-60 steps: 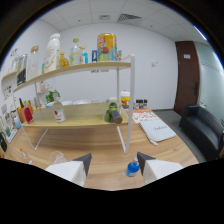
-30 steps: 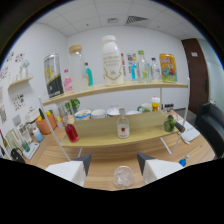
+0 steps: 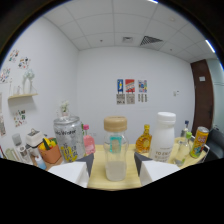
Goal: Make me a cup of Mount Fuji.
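A clear bottle (image 3: 115, 152) with a tan wooden lid and a teal label stands upright on the wooden shelf top (image 3: 131, 176). White contents fill its lower part. It stands between the two fingers of my gripper (image 3: 114, 164), with a small gap showing on each side. The gripper is open, and its pale fingers (image 3: 75, 172) flank the bottle's lower half.
Left of the bottle stand a silver can (image 3: 68, 138), a pink bottle (image 3: 89, 142) and an orange cup (image 3: 50, 153) of small items. To its right are an amber bottle (image 3: 144, 141), a white jar (image 3: 164, 137) and a yellow can (image 3: 200, 142). Posters (image 3: 130, 91) hang on the wall behind.
The view has climbed from the lower shelves to the top shelf and closed in. The wooden-lidded bottle now stands between the fingers.
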`<state>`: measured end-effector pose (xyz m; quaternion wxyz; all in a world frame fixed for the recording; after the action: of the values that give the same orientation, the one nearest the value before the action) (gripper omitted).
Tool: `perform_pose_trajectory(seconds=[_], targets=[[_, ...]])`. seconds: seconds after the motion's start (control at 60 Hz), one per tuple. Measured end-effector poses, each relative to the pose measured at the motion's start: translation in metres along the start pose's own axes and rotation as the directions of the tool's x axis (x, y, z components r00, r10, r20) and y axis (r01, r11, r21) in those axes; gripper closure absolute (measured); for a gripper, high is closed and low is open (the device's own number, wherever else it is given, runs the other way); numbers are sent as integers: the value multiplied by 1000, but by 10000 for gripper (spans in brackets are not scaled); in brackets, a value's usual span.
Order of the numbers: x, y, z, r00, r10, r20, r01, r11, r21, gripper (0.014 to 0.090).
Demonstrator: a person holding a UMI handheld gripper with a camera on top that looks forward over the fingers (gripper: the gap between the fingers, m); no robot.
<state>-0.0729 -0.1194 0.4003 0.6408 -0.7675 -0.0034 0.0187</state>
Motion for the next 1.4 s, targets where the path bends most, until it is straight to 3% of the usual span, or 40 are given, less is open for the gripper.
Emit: perform_pose_trajectory(seconds=[0.217, 0.483, 0.767, 0.917, 1.033, 1.217, 1.4], targets=[[4, 4, 28, 999, 28, -21, -29, 998, -60, 629], [-1, -6, 17, 1000, -20, -6, 19, 999, -39, 665], [-14, -7, -55, 999, -13, 42, 12, 999, 32, 667], [-17, 69, -79, 999, 9, 47, -8, 1000, -28, 667], [-26, 143, -82, 995, 26, 91, -18, 996, -88, 669], [-19, 252, -72, 997, 57, 46, -46, 977, -208, 668], [-10, 293, -57, 961, 275, 24, -263, 938, -227, 667]])
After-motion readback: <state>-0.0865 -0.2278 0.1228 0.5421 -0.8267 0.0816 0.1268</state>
